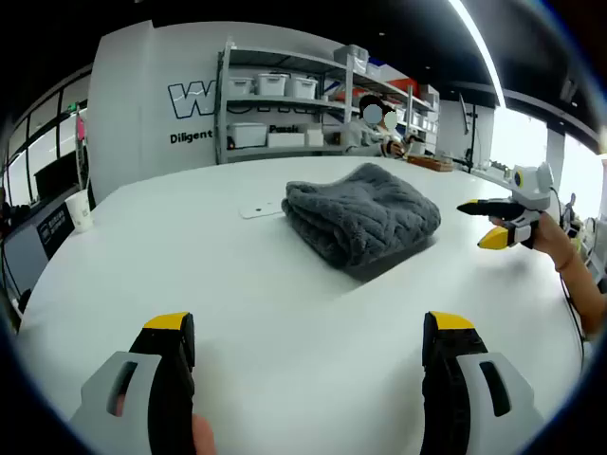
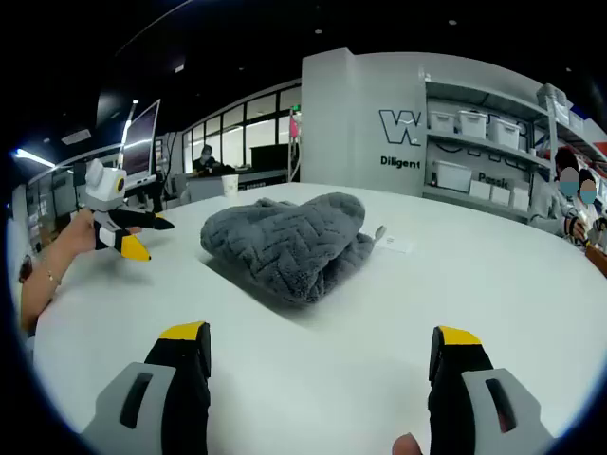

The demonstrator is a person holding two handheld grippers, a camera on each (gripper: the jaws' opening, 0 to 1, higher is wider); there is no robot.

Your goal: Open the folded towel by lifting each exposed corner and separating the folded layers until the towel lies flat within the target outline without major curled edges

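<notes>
A grey folded towel [image 1: 360,216] with a herringbone weave lies bunched on the white table [image 1: 237,284], a little beyond the middle. My left gripper [image 1: 308,330] hovers open over the near table, well short of the towel, with nothing between its yellow-tipped fingers. To the towel's right a hand holds my right gripper [image 1: 495,224] off the table, its jaws apart. In the right gripper view the towel [image 2: 285,242] lies ahead of my open right gripper [image 2: 321,341]. My left gripper [image 2: 133,235] hangs at the left, apart from the cloth.
A small white card [image 1: 258,209] lies on the table just left of the towel. A paper cup [image 1: 81,210] stands at the far left edge. Shelves with white bins [image 1: 275,95] line the back wall, and a person [image 1: 379,128] sits beyond the table.
</notes>
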